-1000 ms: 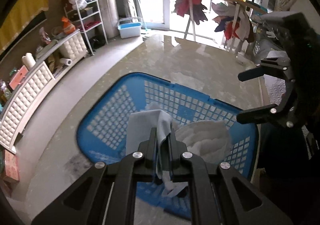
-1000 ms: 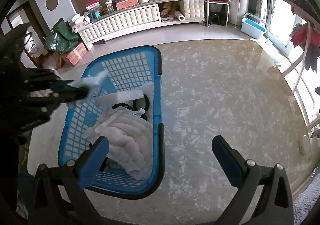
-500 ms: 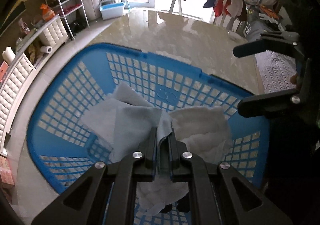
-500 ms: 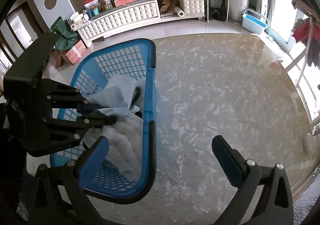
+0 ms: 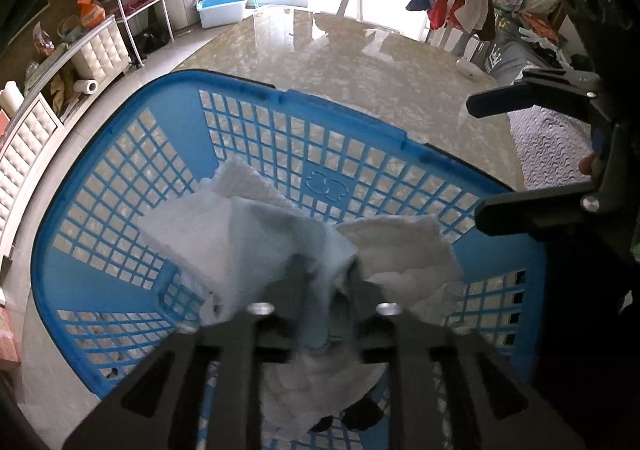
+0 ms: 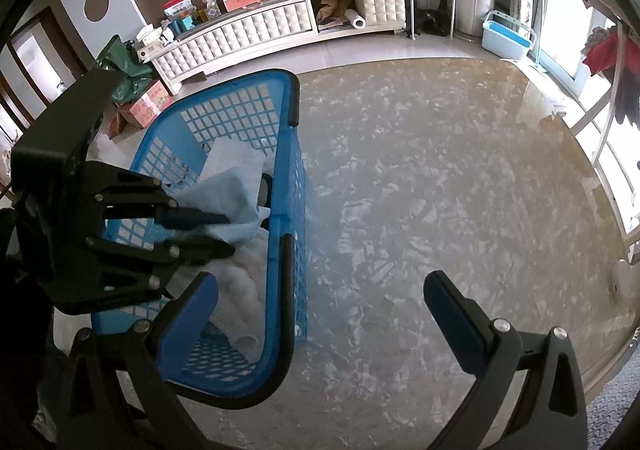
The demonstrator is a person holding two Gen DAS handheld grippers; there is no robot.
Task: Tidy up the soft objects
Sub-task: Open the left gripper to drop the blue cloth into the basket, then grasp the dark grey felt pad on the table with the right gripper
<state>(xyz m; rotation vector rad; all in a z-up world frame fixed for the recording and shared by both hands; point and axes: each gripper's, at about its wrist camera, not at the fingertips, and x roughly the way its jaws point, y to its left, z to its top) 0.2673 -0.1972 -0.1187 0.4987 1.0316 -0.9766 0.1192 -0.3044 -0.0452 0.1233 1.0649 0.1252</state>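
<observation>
Pale blue cloth (image 5: 256,246) is pinched by left gripper (image 5: 326,282), inside blue basket (image 5: 120,153), 9 o'clock of white towel (image 5: 404,250). Right gripper (image 6: 320,310) is held wide open, empty. Cloth should be released low, flat.

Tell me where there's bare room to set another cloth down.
Free: the marble tabletop right of the blue basket, and the basket's far mesh end. Crowded: the basket's near half, with the white towel, the blue cloth and the left gripper.

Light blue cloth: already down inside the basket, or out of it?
Inside: the light blue cloth lies within the blue basket walls, over white items, the left tongs around it.
</observation>
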